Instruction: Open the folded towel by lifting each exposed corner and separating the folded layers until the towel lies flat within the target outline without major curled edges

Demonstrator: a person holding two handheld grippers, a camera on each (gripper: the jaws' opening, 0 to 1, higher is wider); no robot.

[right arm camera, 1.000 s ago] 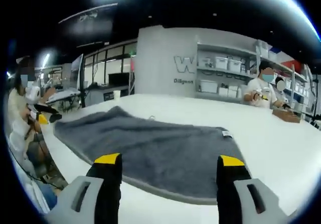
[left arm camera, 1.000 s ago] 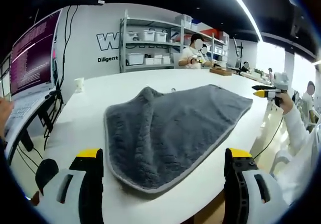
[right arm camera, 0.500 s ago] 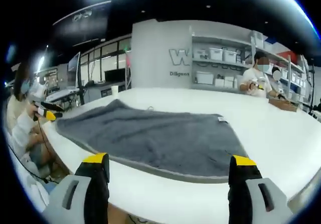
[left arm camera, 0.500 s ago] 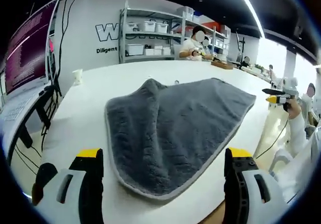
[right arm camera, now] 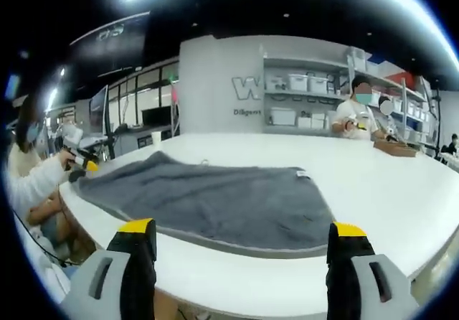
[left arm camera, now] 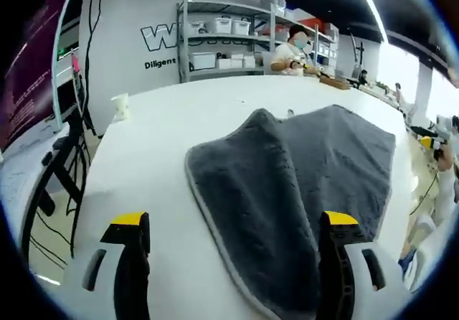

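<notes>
lying spread on white table [right arm camera: 401,191], grey towel [left arm camera: 315,169], one raised ridge, pale edging, both tongs agape

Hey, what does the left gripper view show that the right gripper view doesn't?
Left gripper view: a raised ridge in the grey towel, a white cup on the table, and a screen at the left edge. Right gripper view: a small tag at the towel's far corner, and the left gripper in a hand at the towel's left end. Both: the towel on the white table, open fingers, shelves with bins, a seated person.
</notes>
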